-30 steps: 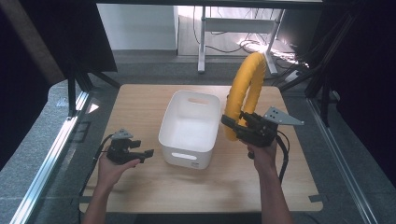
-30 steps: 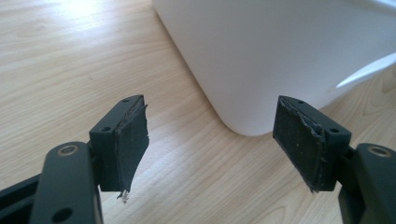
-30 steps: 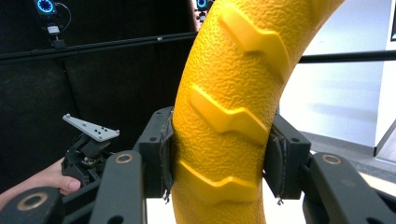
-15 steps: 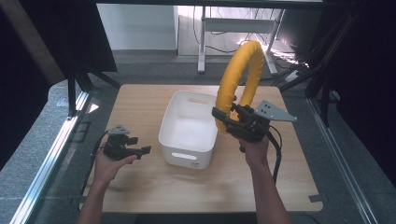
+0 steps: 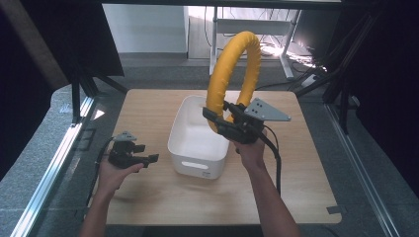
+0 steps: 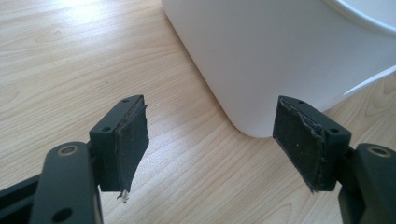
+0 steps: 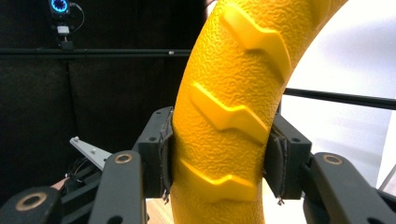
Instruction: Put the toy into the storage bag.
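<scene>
Right hand-held gripper [image 5: 213, 118] clenched on a yellow ring [image 5: 232, 74], a thick hoop with a pebbled skin and raised zigzag ribs. In the right gripper view both black pads press the ring [image 7: 224, 121] from either side, with the right hand-held gripper [image 7: 219, 158] clamping its lower arc. In the high view the ring stands upright in the air, its bottom in the jaws and its top well above the counter [image 5: 148, 197], over the far right part of a white bin [image 5: 195, 148]. The bin sits near the middle of the counter, rounded corners, a slot handle in its near wall; the ring touches neither the bin nor the counter as far as can be told. The right hand [image 5: 249, 150] grips the tool from below, cable trailing toward the near edge. Left hand-held gripper [image 5: 148, 159] released: in the left gripper view its 2 jaws stand wide apart with bare wood between them, the left hand-held gripper [image 6: 210, 140] aimed at the bin's [image 6: 280, 60] lower corner, close to it but not touching. The left hand [image 5: 116, 173] holds it low over the counter's near left part, just beside the bin.
</scene>
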`<state>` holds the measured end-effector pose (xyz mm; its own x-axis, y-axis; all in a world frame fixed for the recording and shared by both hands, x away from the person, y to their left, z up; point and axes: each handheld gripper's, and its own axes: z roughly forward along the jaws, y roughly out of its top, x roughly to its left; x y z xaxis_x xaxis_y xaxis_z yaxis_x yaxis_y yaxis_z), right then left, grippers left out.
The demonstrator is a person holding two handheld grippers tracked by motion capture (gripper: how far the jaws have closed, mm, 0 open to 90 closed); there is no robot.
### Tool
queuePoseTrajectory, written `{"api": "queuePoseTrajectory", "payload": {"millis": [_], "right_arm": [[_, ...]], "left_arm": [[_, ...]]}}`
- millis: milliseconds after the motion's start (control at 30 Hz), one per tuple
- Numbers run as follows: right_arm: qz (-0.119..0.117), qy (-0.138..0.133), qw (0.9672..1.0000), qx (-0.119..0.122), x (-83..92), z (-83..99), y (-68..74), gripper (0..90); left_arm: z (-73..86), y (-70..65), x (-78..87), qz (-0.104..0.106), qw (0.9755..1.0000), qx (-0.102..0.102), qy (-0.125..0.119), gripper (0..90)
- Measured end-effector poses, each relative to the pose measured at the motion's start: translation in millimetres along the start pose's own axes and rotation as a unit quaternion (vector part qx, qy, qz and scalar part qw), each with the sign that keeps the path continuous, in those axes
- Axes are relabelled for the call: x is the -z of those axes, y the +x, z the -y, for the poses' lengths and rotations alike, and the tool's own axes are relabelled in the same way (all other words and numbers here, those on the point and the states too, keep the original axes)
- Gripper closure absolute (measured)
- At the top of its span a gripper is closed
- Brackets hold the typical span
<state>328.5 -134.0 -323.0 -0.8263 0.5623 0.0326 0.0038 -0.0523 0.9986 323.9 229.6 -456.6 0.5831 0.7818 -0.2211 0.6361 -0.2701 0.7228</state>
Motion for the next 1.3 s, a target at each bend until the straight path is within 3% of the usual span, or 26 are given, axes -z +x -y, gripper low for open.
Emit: {"api": "queuePoseTrajectory", "payload": {"millis": [333,900,1100,1300], "right_arm": [[-0.005,0.012,0.9999,-0.004,-30.2,10.2,6.6,50.1],[-0.01,0.01,0.9999,-0.008,-54.7,20.9,26.3,50.1],[-0.014,0.016,0.9997,-0.009,-57.9,26.6,30.0,50.0],[-0.014,0.019,0.9996,-0.014,-61.2,33.7,30.7,50.0]], "left_arm": [[-1.0,2.7,5.7,-0.002,1.0,0.001,-0.005,26.9],[-2.4,6.5,11.1,-0.002,1.0,0.001,-0.006,26.9],[-18.1,5.6,27.2,-0.013,0.9996,-0.011,-0.021,26.9],[-47.7,4.1,55.5,-0.013,0.9986,-0.027,-0.043,27.6]]}}
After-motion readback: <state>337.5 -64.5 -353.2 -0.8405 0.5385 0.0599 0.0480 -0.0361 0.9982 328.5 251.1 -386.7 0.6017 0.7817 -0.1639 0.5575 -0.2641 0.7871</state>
